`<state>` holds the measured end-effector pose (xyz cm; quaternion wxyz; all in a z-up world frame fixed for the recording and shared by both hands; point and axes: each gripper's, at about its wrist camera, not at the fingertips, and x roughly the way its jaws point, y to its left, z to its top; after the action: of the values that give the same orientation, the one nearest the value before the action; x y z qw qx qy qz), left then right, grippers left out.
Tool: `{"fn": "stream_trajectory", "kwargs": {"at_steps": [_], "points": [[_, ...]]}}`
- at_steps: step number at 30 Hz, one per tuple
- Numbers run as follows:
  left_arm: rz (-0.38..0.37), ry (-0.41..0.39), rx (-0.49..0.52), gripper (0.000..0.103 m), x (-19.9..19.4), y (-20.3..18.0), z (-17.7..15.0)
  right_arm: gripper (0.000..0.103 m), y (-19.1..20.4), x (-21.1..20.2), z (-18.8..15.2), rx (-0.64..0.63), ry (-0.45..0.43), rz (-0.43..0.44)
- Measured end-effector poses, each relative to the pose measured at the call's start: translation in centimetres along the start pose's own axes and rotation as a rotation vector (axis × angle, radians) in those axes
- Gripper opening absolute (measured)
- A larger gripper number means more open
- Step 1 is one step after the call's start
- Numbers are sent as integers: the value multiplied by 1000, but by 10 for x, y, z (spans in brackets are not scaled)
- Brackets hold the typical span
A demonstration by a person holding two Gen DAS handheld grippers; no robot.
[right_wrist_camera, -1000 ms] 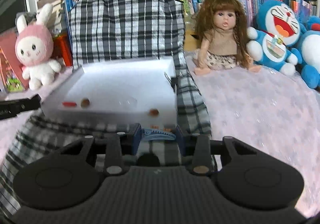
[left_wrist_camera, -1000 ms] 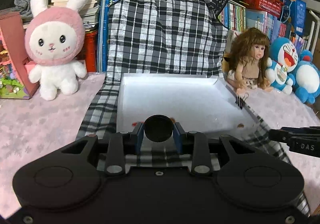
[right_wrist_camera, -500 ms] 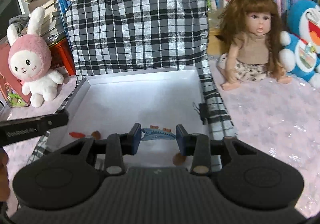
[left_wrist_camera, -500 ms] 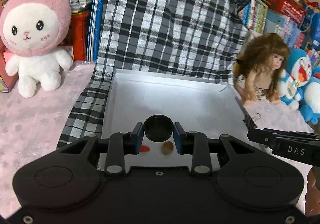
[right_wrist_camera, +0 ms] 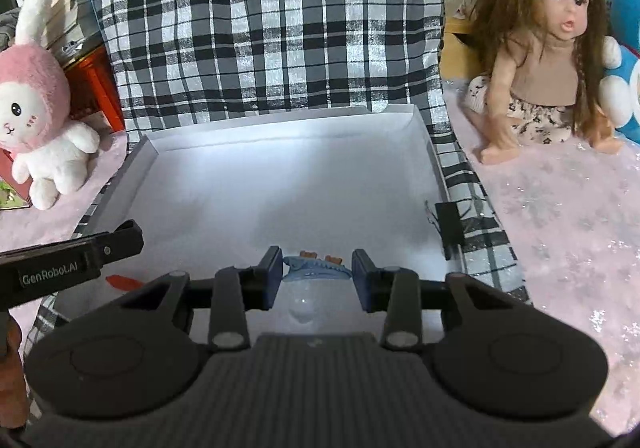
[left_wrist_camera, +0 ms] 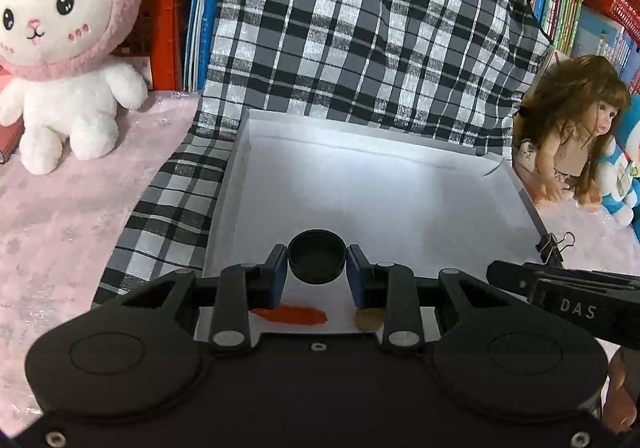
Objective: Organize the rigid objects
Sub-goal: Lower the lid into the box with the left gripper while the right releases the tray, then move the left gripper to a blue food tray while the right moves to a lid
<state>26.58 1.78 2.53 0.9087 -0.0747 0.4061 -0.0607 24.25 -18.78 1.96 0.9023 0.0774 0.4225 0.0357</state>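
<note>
A shallow white tray (left_wrist_camera: 400, 151) (right_wrist_camera: 280, 127) lies on a plaid cloth. My left gripper (left_wrist_camera: 317, 268) is shut on a round black cap (left_wrist_camera: 317, 262) held over the tray's near left part. Under it on the tray floor lie a red strip (left_wrist_camera: 292, 315) and a small brown piece (left_wrist_camera: 369, 319). My right gripper (right_wrist_camera: 317, 272) is shut on a light-blue hair clip (right_wrist_camera: 316, 271) with orange bits, above the near middle of the tray. A clear round thing (right_wrist_camera: 302, 306) lies on the tray below the clip. Each gripper shows at the other view's edge.
A pink-and-white bunny plush (left_wrist_camera: 60, 47) (right_wrist_camera: 36, 107) sits left of the tray, a long-haired doll (left_wrist_camera: 572, 135) (right_wrist_camera: 548, 59) and blue plush toys (left_wrist_camera: 624, 175) right. A black binder clip (left_wrist_camera: 550, 248) (right_wrist_camera: 450, 226) grips the tray's right rim. The plaid bag (left_wrist_camera: 360, 27) and books stand behind.
Both grippers have moved forward and lower over the tray, still holding the cap and the hair clip. The red strip and brown piece now lie right under the left gripper.
</note>
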Motion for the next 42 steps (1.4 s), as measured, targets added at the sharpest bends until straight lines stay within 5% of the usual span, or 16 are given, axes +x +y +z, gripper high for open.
{"fn": "stream_trajectory", "kwargs": {"at_steps": [13, 19, 25, 27, 42], "points": [[22, 16, 15, 30, 13, -2, -8, 43, 8, 19, 1, -24, 32, -21], [31, 6, 26, 31, 9, -2, -11, 58, 6, 11, -1, -5, 15, 3], [11, -52, 18, 61, -21, 2, -12, 70, 8, -20, -7, -37, -52, 33], [2, -81, 33, 78, -35, 1, -16, 76, 9, -34, -11, -55, -89, 41], [-44, -265, 123, 95, -122, -5, -86, 102, 4, -116, -73, -195, -332, 67]]}}
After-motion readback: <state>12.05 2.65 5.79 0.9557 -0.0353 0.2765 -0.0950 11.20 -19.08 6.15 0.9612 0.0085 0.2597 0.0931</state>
